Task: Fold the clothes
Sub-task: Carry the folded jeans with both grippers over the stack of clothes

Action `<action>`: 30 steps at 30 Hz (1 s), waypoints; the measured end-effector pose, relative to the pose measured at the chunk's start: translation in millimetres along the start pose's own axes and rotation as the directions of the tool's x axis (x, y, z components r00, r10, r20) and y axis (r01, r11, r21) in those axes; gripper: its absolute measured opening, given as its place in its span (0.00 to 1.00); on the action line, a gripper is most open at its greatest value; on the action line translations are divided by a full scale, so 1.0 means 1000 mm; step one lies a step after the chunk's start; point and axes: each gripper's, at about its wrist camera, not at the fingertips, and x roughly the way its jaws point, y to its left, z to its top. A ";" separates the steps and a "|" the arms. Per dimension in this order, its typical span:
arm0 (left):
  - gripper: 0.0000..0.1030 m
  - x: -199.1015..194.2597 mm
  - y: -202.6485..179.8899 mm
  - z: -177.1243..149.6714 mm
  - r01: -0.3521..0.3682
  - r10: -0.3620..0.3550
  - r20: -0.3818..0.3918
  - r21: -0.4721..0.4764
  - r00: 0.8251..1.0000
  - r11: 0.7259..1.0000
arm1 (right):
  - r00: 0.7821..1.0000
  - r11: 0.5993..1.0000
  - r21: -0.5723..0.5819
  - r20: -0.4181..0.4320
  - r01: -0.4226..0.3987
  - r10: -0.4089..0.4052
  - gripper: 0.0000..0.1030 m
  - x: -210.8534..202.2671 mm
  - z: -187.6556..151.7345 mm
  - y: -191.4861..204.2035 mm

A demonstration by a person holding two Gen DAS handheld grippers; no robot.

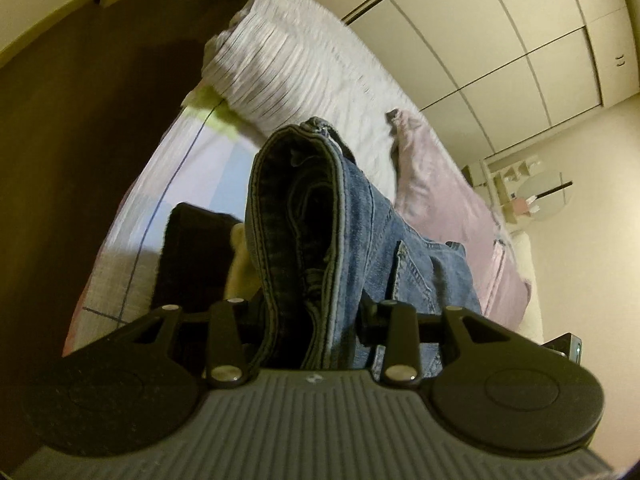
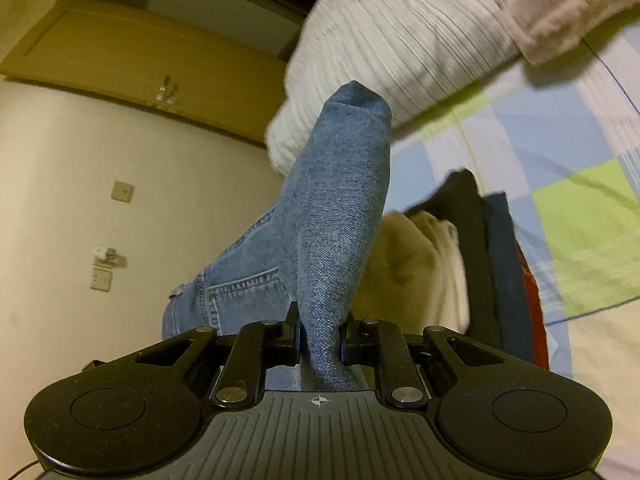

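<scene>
Black left gripper (image 1: 316,320) holds a thick folded bundle of blue jeans (image 1: 320,216) between its jaws, stitched waistband edges facing the camera; the pads seem to press the denim, though cloth hides them. Right gripper (image 2: 320,344), jaws narrow, pinches a smooth fold. Both lift the jeans above the bed (image 2: 560,152), near stacked folded clothes (image 2: 472,256).
</scene>
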 end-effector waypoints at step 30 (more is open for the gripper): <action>0.20 -0.009 -0.036 -0.098 -0.461 0.400 0.232 0.383 0.887 0.801 | 0.887 0.581 -0.675 0.278 0.454 -0.370 0.44 0.064 -0.132 0.063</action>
